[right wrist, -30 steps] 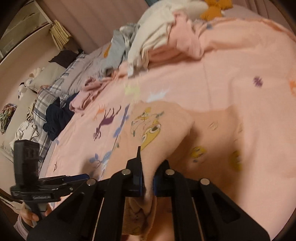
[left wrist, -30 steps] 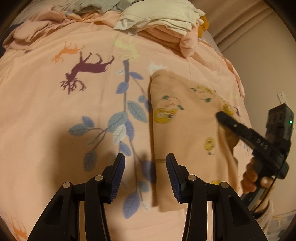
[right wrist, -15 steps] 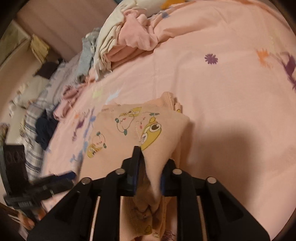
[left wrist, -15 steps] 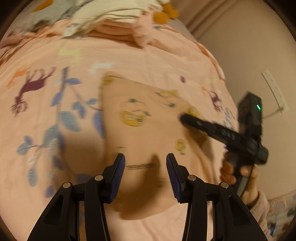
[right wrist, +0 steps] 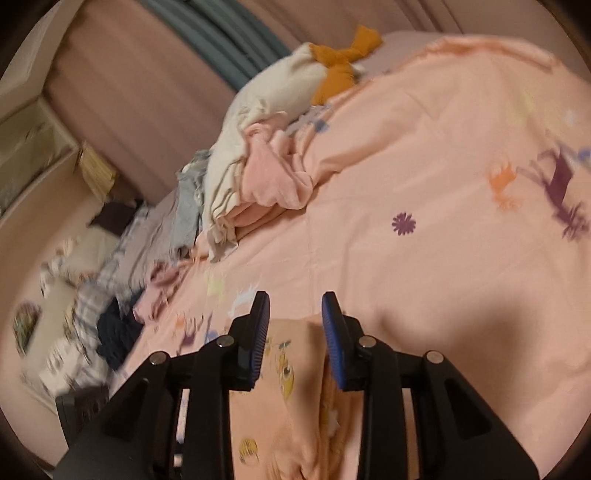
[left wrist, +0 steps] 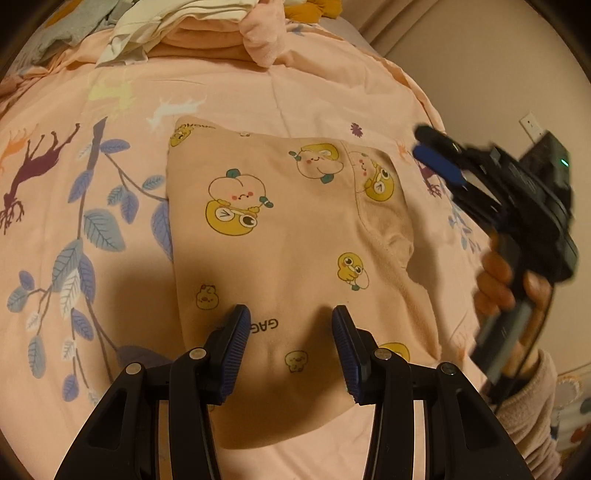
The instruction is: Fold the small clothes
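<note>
Left wrist view: left tool (left wrist: pixel 291 354) is sitting bottom centre, blue pads spread, nothing pinched, hanging over the near part of the folded peach garment (left wrist: pixel 295 251). The garment, printed with yellow ducks and peaches, is lying flat in the middle of the frame on the pink bedsheet (left wrist: pixel 92 314), which is showing blue leaves and a purple deer at left. Right tool (left wrist: pixel 439 162) is coming in from the right edge, blurred, held by a hand (left wrist: pixel 509 284) in a pale sleeve, off the garment's right edge. A pile of clothes (left wrist: pixel 192 26) is lying along the top.

Right wrist view: right tool (right wrist: pixel 295 332) is at bottom centre, its jaws opening, pads apart with nothing gripped; the peach garment (right wrist: pixel 288 387) is lying below and between them at the bottom. The bedsheet (right wrist: pixel 424 184) is filling the right half. The pile of clothes (right wrist: pixel 258 155) is heaped at upper centre with an orange cloth (right wrist: pixel 343 66) on top; left side is blurring.
</note>
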Action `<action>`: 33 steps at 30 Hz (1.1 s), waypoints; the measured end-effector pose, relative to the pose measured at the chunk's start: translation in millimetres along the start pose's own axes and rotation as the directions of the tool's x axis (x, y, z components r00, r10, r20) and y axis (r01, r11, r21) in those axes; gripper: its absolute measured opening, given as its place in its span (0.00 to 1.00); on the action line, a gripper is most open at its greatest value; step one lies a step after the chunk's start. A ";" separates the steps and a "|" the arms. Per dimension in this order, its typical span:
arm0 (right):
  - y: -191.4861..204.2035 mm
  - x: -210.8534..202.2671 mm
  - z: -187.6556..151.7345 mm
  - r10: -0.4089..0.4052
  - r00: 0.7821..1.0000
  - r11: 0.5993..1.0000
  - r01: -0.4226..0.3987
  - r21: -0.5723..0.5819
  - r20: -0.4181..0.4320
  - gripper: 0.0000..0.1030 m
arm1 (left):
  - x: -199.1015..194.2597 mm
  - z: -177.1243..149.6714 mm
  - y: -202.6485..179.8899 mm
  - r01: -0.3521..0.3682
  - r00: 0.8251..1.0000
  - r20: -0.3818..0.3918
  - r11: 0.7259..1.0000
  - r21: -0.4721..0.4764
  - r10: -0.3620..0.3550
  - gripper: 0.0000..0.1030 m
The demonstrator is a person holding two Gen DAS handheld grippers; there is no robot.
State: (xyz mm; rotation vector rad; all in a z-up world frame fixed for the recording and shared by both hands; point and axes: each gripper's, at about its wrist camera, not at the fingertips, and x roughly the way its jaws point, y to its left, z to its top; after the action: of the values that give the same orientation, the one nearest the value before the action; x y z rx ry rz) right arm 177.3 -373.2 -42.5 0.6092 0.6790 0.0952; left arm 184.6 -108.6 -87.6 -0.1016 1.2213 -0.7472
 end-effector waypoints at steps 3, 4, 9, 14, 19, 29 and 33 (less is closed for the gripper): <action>23.2 -9.2 -21.4 0.036 0.992 0.994 -0.048 -0.095 -0.118 0.29 | -0.1 -0.9 -1.0 -0.005 1.000 0.001 1.000 0.011 0.005 0.43; 28.5 -12.2 -29.1 0.030 0.989 0.989 -0.050 -0.142 -0.142 0.27 | 0.1 -0.9 -1.5 -0.007 1.000 0.001 1.000 0.015 0.007 0.43; 51.8 -19.4 -74.5 -0.016 0.968 0.954 -0.060 -0.292 -0.251 0.22 | 1.6 -2.4 -2.9 -0.026 1.000 0.005 0.999 0.032 0.026 0.43; 36.9 -10.6 -103.3 -0.186 0.936 0.922 0.061 -0.381 -0.300 0.18 | 5.6 -10.0 -3.3 -0.031 0.999 0.014 0.998 0.055 0.031 0.43; 22.1 -10.6 -115.4 -0.235 0.919 0.918 0.102 -0.383 -0.318 0.18 | 0.3 -19.4 -0.6 -0.023 0.999 0.038 0.998 0.055 0.021 0.43; 36.9 -33.3 -131.6 -0.182 0.940 0.919 0.058 -0.390 -0.288 0.23 | -10.2 -53.4 -0.2 -0.052 0.998 0.042 0.994 0.100 0.048 0.43; 27.8 -20.6 -137.0 -0.197 0.929 0.930 0.076 -0.360 -0.314 0.22 | -9.4 -53.0 1.2 -0.046 0.998 0.051 0.996 0.080 0.042 0.43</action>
State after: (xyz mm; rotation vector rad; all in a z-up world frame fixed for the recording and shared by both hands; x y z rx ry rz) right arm 80.1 -287.9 -99.4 0.2042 1.0196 0.1875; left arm 137.4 -85.7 -100.1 -0.0264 1.1417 -0.7511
